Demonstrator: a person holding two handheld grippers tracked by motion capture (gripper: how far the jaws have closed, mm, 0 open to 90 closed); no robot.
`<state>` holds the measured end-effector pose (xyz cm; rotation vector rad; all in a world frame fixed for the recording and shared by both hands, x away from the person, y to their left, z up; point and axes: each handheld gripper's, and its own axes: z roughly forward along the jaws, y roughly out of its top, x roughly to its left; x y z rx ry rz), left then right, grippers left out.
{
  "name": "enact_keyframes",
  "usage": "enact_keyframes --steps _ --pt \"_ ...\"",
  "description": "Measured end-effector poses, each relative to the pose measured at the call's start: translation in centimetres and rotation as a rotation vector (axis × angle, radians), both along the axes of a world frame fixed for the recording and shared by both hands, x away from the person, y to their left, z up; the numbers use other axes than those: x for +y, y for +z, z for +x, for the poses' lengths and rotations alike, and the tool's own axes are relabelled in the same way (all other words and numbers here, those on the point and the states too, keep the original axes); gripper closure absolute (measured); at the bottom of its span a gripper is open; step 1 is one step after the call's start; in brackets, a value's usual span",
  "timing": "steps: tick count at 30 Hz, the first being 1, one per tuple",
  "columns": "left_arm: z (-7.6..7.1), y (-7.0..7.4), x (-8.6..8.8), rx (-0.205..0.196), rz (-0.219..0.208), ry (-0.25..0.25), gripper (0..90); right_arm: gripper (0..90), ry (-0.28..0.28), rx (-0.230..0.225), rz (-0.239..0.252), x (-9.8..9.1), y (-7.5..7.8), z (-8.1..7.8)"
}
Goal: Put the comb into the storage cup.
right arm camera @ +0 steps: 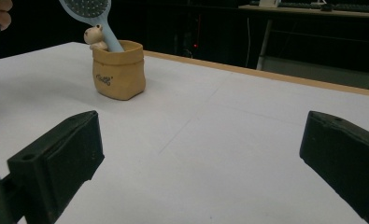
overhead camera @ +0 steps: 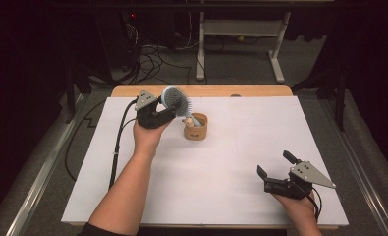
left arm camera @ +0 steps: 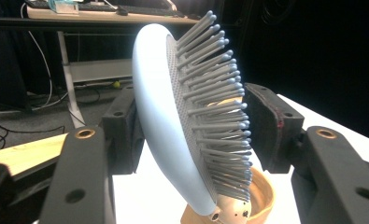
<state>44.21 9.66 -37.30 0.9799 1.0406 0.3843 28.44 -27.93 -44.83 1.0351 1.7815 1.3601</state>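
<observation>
Hairbrush (left arm camera: 173,121) handle in pot (overhead camera: 195,127), head between parted left gripper (overhead camera: 168,112) jaws

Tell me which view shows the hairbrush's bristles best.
The left gripper view: the hairbrush stands close up between the jaws, each bristle distinct. The high view shows the brush head small beside the left gripper, its handle in the tan holder. The right gripper view shows part of the head and the handle, far off.
</observation>
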Motion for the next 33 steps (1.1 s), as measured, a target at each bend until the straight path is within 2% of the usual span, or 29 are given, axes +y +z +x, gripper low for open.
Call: enact_keyframes --steps 6,15,33 --pt "-0.04 -0.04 0.02 -0.001 0.015 0.001 41.2 0.1 -0.002 0.001 0.001 -0.01 0.0 0.0" --pt "0.14 -0.03 0.19 0.011 0.011 0.008 37.4 0.1 -0.002 -0.001 0.0 0.01 0.03 -0.02" --pt "0.25 -0.26 0.36 0.023 0.032 0.013 35.3 0.1 -0.004 0.001 0.0 -0.02 0.02 -0.01"
